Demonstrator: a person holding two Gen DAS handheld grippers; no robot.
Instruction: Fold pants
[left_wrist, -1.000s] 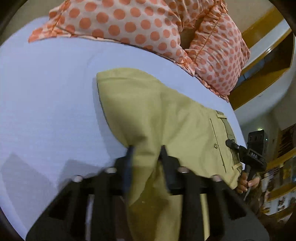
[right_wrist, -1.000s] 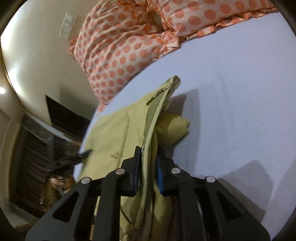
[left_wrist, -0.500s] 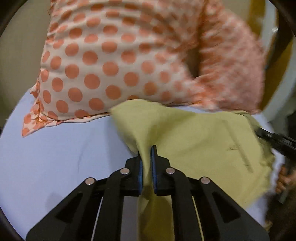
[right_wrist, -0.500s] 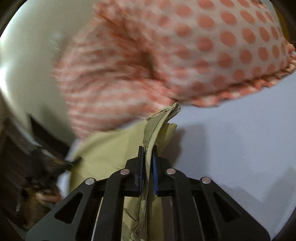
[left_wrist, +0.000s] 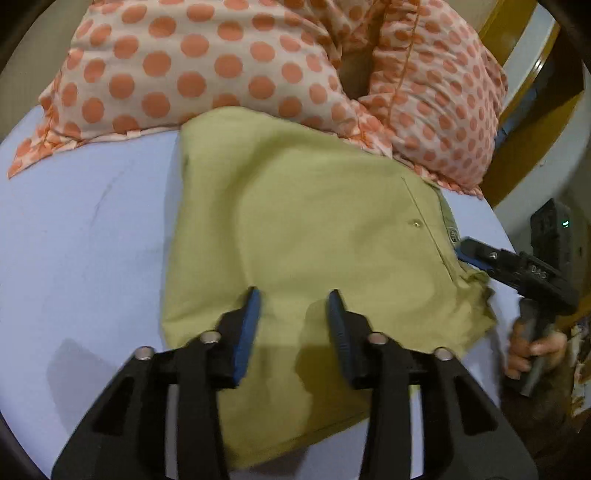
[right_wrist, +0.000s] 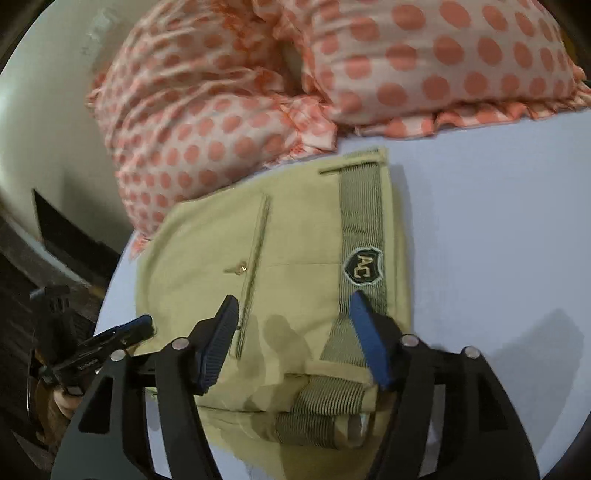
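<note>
Khaki pants (left_wrist: 314, 236) lie folded flat on the pale blue bed sheet (left_wrist: 85, 236), far edge against the pillows. My left gripper (left_wrist: 293, 306) is open just above the near part of the fold, holding nothing. In the right wrist view the pants (right_wrist: 295, 240) show a ribbed waistband with an "AC" badge (right_wrist: 362, 267) and a buttoned back pocket. My right gripper (right_wrist: 293, 314) is open over the waistband end, empty. It also shows in the left wrist view (left_wrist: 480, 254) at the pants' right edge.
Two orange polka-dot pillows (left_wrist: 207, 70) (right_wrist: 221, 122) lie along the head of the bed behind the pants. A wooden bed frame (left_wrist: 532, 122) stands at the far right. Bare sheet (right_wrist: 498, 229) spreads right of the pants.
Both grippers were shut on the pants and carried the fold toward the pillows. Both have opened and let go; the pants now lie flat.
</note>
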